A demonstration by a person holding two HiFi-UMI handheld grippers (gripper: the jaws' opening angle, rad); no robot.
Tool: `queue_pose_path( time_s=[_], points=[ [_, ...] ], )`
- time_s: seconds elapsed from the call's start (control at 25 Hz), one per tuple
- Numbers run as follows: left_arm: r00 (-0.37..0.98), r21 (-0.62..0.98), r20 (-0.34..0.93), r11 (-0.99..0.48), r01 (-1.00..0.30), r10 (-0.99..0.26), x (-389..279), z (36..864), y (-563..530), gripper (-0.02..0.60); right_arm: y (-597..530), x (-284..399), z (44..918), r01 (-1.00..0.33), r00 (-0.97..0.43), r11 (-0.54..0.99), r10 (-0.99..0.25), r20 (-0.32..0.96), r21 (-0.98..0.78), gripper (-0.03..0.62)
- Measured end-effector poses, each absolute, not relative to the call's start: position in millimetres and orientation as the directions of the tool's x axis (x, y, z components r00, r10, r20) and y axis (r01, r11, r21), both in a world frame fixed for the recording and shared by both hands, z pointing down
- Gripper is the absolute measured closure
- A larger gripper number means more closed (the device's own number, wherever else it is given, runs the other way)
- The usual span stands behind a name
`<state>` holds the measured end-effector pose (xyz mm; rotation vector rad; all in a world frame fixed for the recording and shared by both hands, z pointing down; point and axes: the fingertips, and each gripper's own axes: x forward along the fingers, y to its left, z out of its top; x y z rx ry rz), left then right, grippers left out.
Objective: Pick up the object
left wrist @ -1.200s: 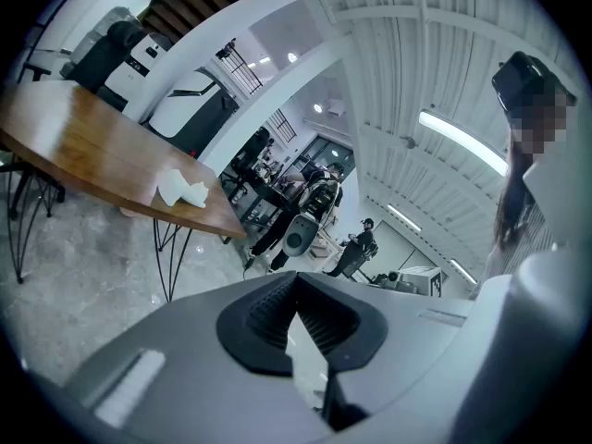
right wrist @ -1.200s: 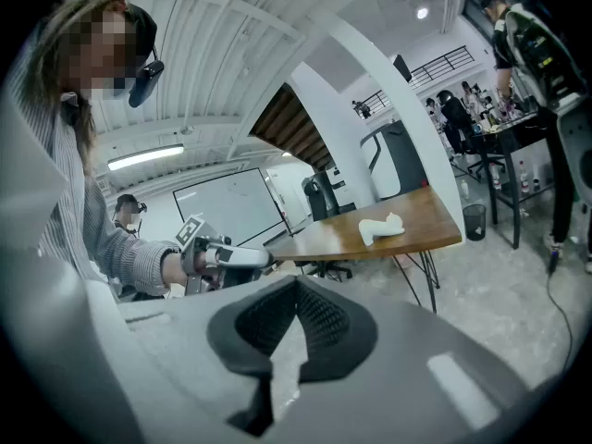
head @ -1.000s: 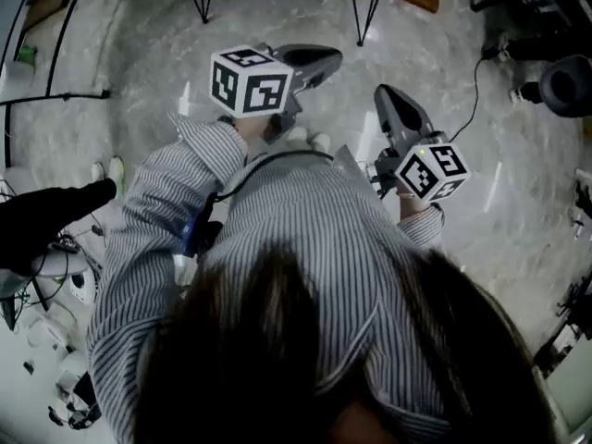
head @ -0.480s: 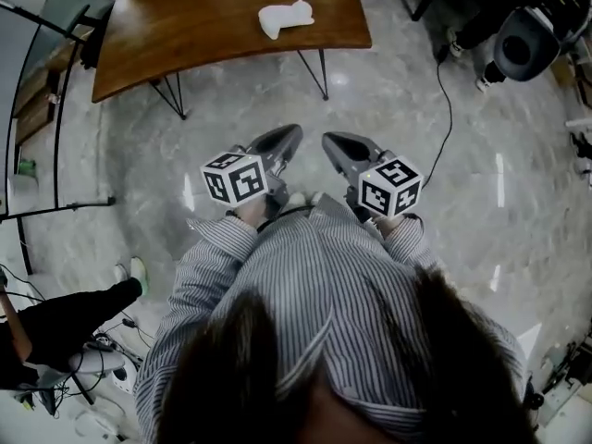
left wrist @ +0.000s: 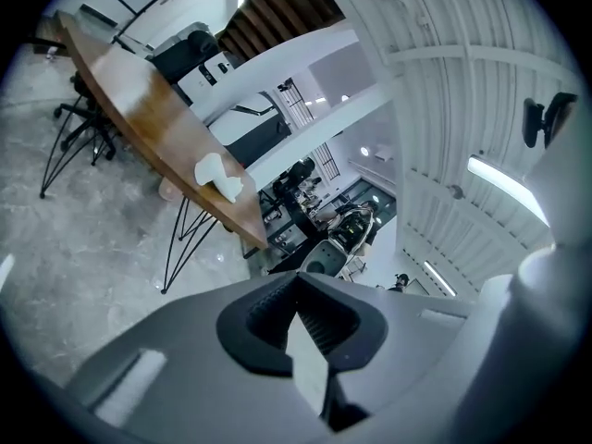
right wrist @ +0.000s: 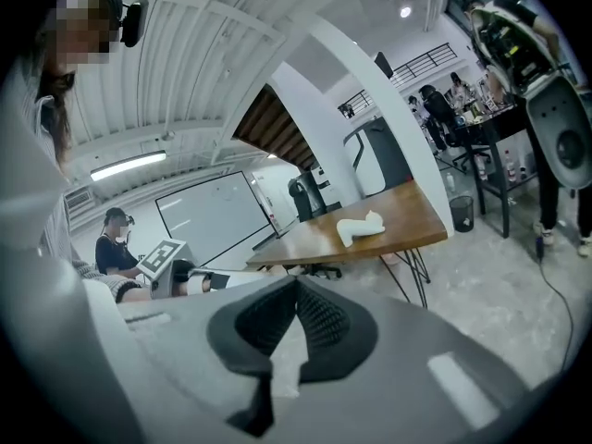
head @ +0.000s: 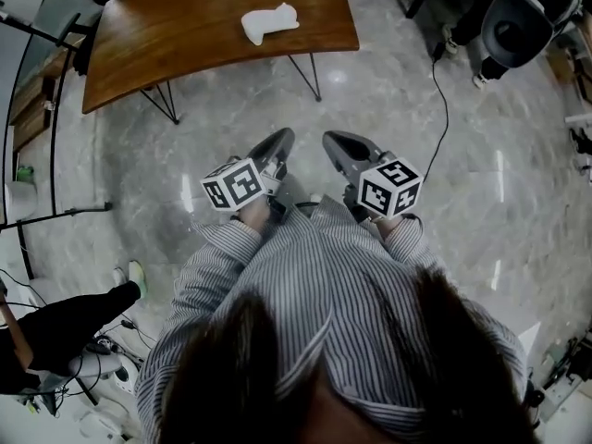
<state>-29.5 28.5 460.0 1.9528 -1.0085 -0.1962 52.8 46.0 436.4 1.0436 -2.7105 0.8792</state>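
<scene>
A white, soft-looking object [head: 269,22] lies on a curved wooden table [head: 176,44] at the far end of the head view, well ahead of both grippers. My left gripper [head: 280,140] and right gripper [head: 333,142] are held side by side over the marble floor, close to my body, pointing toward the table. Both are shut with nothing between the jaws. The left gripper view shows its closed jaws [left wrist: 296,283] with the object [left wrist: 219,177] far off on the table [left wrist: 129,100]. From the right gripper [right wrist: 296,287], the object [right wrist: 360,228] sits on the table [right wrist: 407,213].
The table stands on thin black metal legs [head: 310,72]. A black chair-like device [head: 513,28] and a floor cable [head: 446,109] are at the right. A seated person's dark leg [head: 65,317] and cables lie at the lower left. Another person [right wrist: 116,243] sits beyond the table.
The view has lifted forward, bringing the table and white object into sight. The two grippers came together side by side and have barely shifted over the last half second.
</scene>
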Motion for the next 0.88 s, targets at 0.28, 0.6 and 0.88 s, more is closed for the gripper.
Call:
queue_pose_path(
  time_s=[0.28, 0.6, 0.88],
  points=[
    [0.569, 0.809, 0.296, -0.116, -0.576, -0.767, -32.4, 481.4, -18.3, 0.580, 12.0, 70.2, 446.0, -0.662, -0.737, 0.562, -0.607, 0.297, -0.496, 0.591],
    [0.534, 0.835, 0.306, -0.048, -0.549, -0.788, -42.4, 495.2, -126.4, 0.532, -88.0, 70.3, 442.8, -0.676, -0.725, 0.561, -0.625, 0.290, -0.479, 0.592],
    [0.496, 0.861, 0.370, 0.089, -0.501, -0.786, -66.4, 520.1, -219.3, 0.495, -195.3, 49.0, 435.9, -0.669, -0.733, 0.570, -0.612, 0.298, -0.477, 0.592]
  ],
)
